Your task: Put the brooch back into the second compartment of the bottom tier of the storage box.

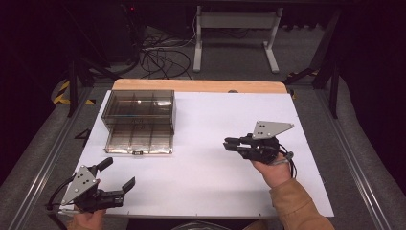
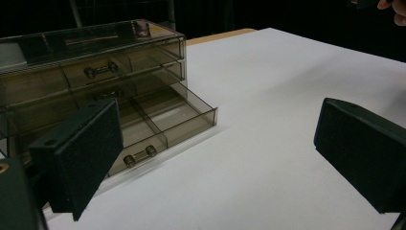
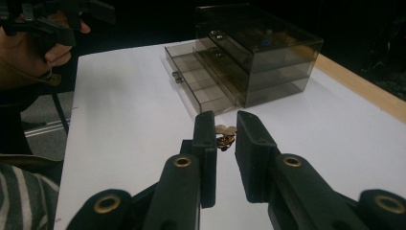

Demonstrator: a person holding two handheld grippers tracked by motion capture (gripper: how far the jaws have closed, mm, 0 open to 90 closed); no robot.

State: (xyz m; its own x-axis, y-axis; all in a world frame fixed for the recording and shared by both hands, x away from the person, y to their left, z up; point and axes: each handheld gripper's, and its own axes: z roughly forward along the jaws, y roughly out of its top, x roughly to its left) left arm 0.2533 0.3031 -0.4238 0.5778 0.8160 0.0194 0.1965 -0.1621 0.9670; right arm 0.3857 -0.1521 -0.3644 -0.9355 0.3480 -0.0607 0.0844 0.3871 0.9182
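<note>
— Where was the trinket (image 3: 225, 135) relative to the right hand-held gripper (image 3: 225, 143)?

— Between its nearly closed jaws, gripped it seemed, though it was too small to identify.

— And the left hand-held gripper (image 1: 117, 173)?

— Wide open, holding nothing, near the tabletop's (image 1: 206, 167) front left edge.

— How many drawers?

— One clear drawer box (image 1: 139, 112), three drawers, the bottom drawer (image 1: 139, 139) pulled out. Bare tabletop lay between it and both grippers.

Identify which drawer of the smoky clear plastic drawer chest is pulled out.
The bottom drawer of the smoky clear plastic chest: it juts forward onto the white table, its compartments exposed, while the two drawers above sit flush.
</note>
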